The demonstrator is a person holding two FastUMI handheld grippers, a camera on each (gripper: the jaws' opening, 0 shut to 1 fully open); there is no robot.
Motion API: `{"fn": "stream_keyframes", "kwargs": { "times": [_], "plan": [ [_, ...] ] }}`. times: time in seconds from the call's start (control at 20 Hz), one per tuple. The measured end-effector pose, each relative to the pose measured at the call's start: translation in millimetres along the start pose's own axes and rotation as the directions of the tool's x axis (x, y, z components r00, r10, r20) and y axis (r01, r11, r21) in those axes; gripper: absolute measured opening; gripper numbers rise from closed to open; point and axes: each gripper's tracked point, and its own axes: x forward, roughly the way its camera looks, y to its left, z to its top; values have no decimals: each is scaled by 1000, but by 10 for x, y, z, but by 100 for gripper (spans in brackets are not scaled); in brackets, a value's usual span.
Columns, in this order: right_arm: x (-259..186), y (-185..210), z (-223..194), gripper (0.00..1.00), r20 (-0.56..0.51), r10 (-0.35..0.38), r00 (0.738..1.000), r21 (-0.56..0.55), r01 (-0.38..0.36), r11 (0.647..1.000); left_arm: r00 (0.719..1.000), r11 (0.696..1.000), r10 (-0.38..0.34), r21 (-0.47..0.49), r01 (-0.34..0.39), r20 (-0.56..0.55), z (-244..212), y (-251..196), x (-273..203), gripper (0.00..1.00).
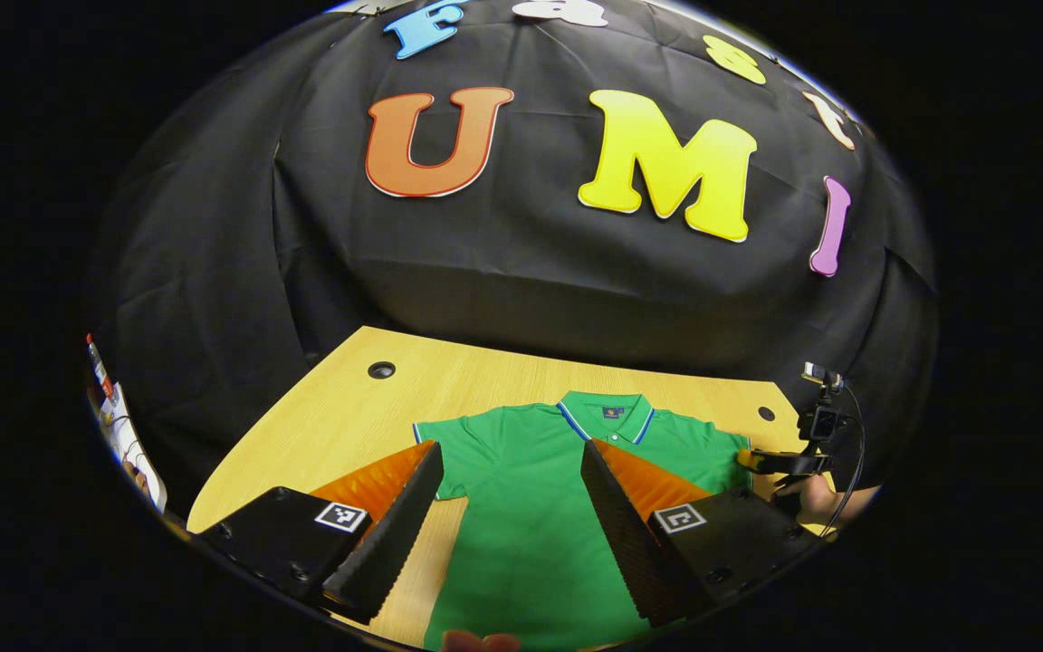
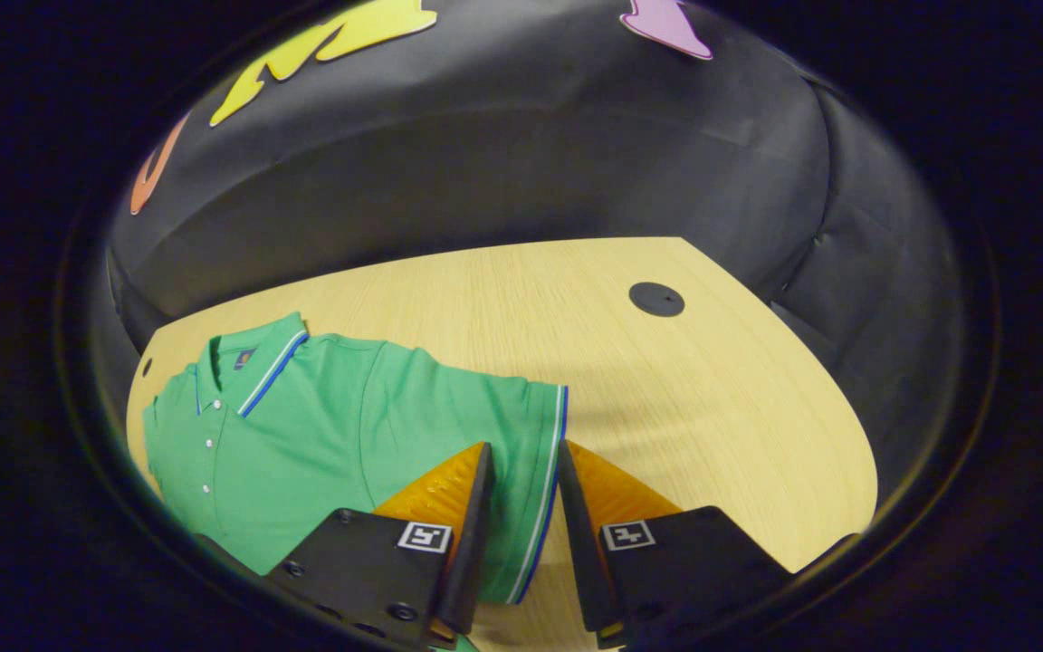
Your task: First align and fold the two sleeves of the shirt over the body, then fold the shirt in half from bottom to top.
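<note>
We saw the green polo shirt (image 1: 531, 489) lying flat on the wooden table (image 2: 666, 380). Our left gripper (image 1: 511, 457) was spread wide above it; our right gripper (image 2: 524, 457) was nearly pressed together around the sleeve hem (image 2: 547, 471).

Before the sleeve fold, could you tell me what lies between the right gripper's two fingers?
The striped cuff of the green shirt's sleeve, seen in the right gripper view; the right gripper is not visibly clamped on it.

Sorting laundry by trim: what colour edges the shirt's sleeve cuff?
Blue and white stripes on the green polo shirt's sleeve cuff, clearest in the right gripper view.
</note>
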Motion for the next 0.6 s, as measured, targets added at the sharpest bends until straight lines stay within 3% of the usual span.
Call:
{"fn": "stream_keyframes", "kwargs": {
  "times": [0.05, 0.15, 0.25, 0.35, 0.4, 0.6],
  "plan": [
    [-13, 46, 18, 50, 12, 31, 999, 3, -31, 999, 1000, 1000, 3, -1, -3, 2, 8, 18, -11, 99],
    [16, 66, 11, 12, 13, 23, 1000, 1, -23, 1000, 1000, 1000, 10, -3, -10, 7, 11, 59, -32, 99],
    [-11, 53, 26, 8, 14, 16, 1000, 2, -16, 1000, 1000, 1000, 19, -5, -19, 12, 15, 103, -55, 100],
    [-15, 64, 72, 12, -3, 14, 1000, 34, -14, 999, 1000, 1000, 26, -6, -26, 12, -1, 145, -81, 99],
    [-24, 50, 49, 0, -4, 2, 1000, 31, -2, 1000, 999, 1000, 29, -5, -29, 14, -1, 162, -98, 99],
    [-197, 135, 238, 1, 32, -3, 999, -4, 3, 1000, 999, 999, 45, 3, -45, 27, -21, 278, -126, 99]
  ]
}}
